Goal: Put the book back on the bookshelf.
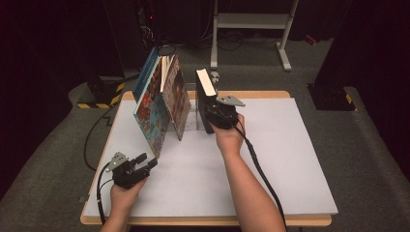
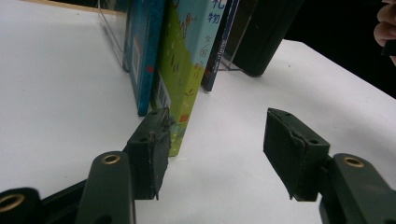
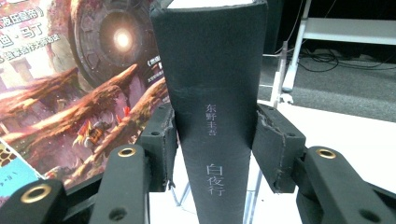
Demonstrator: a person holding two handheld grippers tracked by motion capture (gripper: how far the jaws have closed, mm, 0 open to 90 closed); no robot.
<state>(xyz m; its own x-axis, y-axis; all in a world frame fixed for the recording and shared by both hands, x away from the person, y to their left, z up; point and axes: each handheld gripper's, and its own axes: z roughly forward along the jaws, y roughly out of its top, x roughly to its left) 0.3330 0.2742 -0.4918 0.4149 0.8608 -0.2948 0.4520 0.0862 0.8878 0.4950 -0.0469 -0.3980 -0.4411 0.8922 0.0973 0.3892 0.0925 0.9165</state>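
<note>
1. The thick black hardcover book (image 3: 212, 107) stands upright near the far edge of the white-topped desk (image 1: 290, 159), about midway along that edge, spine toward the person.
2. The spine carries pale Chinese lettering: "东野圭吾" in small characters above, "白夜行" in larger characters below.
3. The right gripper (image 3: 212, 144) has its two black jaws on either side of the spine. The left pad (image 3: 164, 140) lies against the cover. The right pad (image 3: 275, 147) sits at the spine's edge; contact there cannot be confirmed, so whether the grip is closed cannot be told.
4. Beside the black book, toward the desk's left edge, leans a large paperback with a fantasy scene of red rock and a glowing round portal (image 3: 88, 70). Its cover shows Chinese writing at the upper corner, too cropped to read fully.
5. Further left stand a blue-spined picture book (image 2: 144, 51) and a green-and-light-blue picture book (image 2: 187, 65), which bears the characters "礼物".
6. A clear acrylic bookend (image 2: 109, 28) stands beside the blue-spined book, on the side away from the other books.
7. The left gripper (image 1: 140, 166) rests near the desk's near left corner, jaws apart and holding nothing. Its left pad (image 2: 152, 149) is just in front of the green book's lower corner.
</note>
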